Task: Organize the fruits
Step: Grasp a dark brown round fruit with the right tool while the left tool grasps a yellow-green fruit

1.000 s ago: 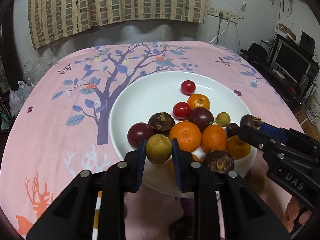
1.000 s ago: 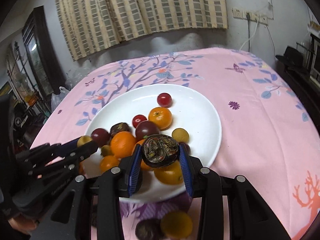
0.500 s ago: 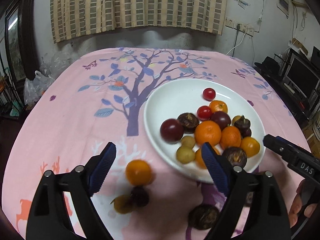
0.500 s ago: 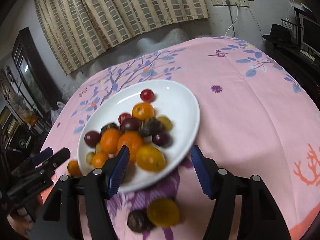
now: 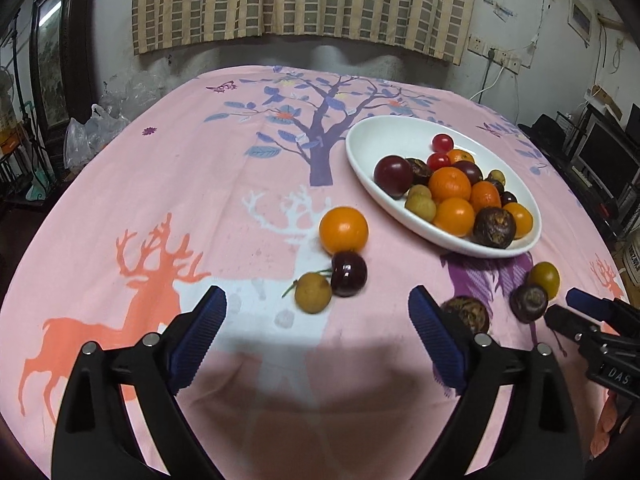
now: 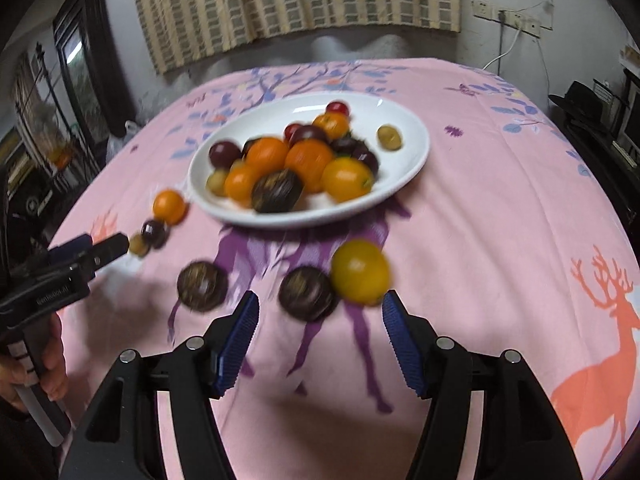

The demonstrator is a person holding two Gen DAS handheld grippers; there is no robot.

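Left gripper (image 5: 316, 336) jaws opening, nothing between; right gripper (image 6: 320, 338) jaws spread, empty; loose fruit on desk (image 5: 160, 208) beside plate (image 5: 362, 160).

- "DAS" in white letters stands on the black body of the right claw (image 5: 588, 312).
- A faint, blurred line of lettering on the left claw (image 6: 106, 249) body cannot be read.

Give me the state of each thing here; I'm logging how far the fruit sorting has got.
White plate: upright, heaped with fruit.
Orange: loose on the cloth.
Dark plum: on the cloth, touching the orange.
Yellow fruit: on the cloth.
Left gripper: opening, nothing between its pads.
Right gripper: open, empty.
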